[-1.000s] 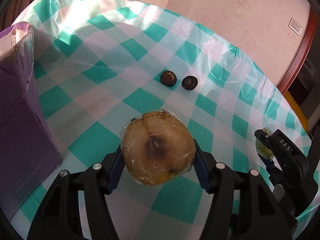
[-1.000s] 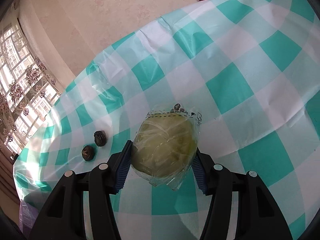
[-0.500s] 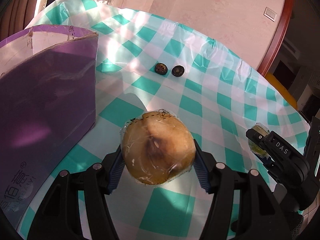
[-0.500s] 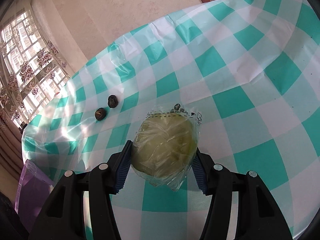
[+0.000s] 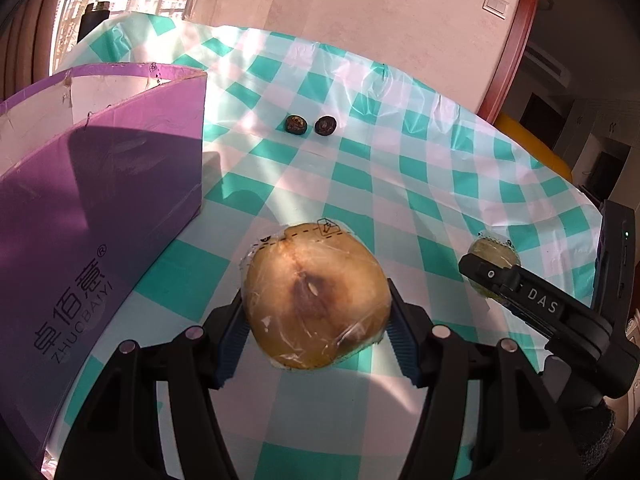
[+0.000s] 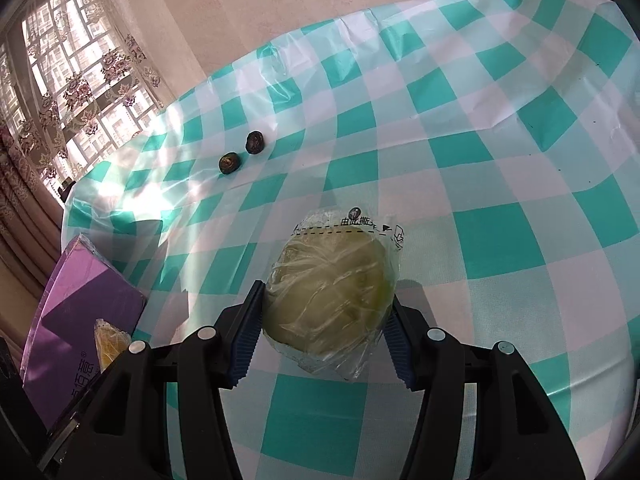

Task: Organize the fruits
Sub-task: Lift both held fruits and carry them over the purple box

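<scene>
My left gripper is shut on a brown, bruised fruit in clear wrap, held above the checked tablecloth beside an open purple box. My right gripper is shut on a green fruit in clear wrap, also above the cloth. In the left wrist view the right gripper shows at the right with the green fruit behind its finger. In the right wrist view the purple box stands at lower left, with the wrapped brown fruit in front of it.
Two small dark round fruits lie side by side at the far middle of the table, also in the right wrist view. The round table's edge curves behind them. A wall and a window lie beyond.
Both grippers have risen and pulled back with their fruits; the table looks farther away. The purple box has come fully into the left wrist view and into the right wrist view.
</scene>
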`<state>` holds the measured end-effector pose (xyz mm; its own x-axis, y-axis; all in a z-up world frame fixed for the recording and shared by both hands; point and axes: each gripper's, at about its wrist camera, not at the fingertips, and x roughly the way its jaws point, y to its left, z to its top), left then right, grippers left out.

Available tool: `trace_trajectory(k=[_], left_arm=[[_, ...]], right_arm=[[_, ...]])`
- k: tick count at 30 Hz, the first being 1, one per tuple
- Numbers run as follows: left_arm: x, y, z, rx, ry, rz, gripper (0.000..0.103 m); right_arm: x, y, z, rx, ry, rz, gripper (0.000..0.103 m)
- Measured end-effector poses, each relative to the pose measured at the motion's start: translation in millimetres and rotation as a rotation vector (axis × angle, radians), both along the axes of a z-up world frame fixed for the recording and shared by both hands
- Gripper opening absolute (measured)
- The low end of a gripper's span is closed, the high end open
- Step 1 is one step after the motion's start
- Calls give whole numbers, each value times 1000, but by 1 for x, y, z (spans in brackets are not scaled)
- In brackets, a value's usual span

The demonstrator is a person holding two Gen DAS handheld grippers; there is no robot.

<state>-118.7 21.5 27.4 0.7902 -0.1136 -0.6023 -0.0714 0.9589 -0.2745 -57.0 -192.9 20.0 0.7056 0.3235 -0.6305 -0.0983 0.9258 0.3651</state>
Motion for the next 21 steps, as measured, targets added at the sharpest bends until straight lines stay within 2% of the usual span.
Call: trace_trajectory(k=[4, 7, 10, 16, 21], left_arm=[[-23, -2, 27, 83, -74, 8, 62], [-44, 1, 57, 157, -160, 43, 62], [-61, 12, 83, 196, -210, 90, 62], [-91, 50, 114, 239, -222, 196, 62], [-109, 85, 121, 254, -203, 264, 62]], right_arm=[[-19, 11, 12, -6, -56, 27, 55], [-27, 26, 26, -10, -97, 68, 55], [-36, 46, 45, -12, -143, 122, 55], [-55, 97, 82, -34, -215, 258, 55], [-69, 145, 96, -70, -243, 366, 55]])
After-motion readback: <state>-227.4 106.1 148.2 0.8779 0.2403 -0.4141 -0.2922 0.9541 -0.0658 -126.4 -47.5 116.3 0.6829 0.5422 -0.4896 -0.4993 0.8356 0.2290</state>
